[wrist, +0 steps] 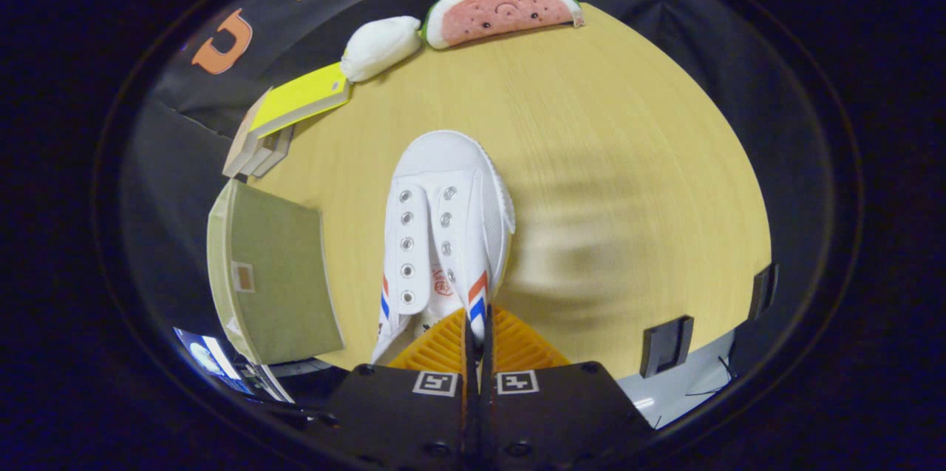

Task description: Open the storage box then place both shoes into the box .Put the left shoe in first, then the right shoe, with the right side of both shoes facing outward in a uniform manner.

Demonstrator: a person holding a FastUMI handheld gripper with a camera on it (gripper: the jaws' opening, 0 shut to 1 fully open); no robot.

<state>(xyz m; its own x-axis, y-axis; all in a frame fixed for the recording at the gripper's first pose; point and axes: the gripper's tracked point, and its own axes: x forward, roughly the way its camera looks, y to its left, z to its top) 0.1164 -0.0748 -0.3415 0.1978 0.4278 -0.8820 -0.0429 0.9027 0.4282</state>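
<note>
Between our fingers (pixel 477 341), closed almost together, sits the white canvas shoe's (pixel 443 234) thin side wall, seemingly pinched. We judge it light and floppy; grip near the stiffer heel.

Even bright light; table (pixel 606 160) right of the shoe (pixel 443 234) smeared, perhaps motion blur.

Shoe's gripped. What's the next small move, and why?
Probably carry the shoe left toward the green box. The hand-held gripper looks shut on the shoe's side wall, toe pointing away, and the box sits just left of it.
</note>
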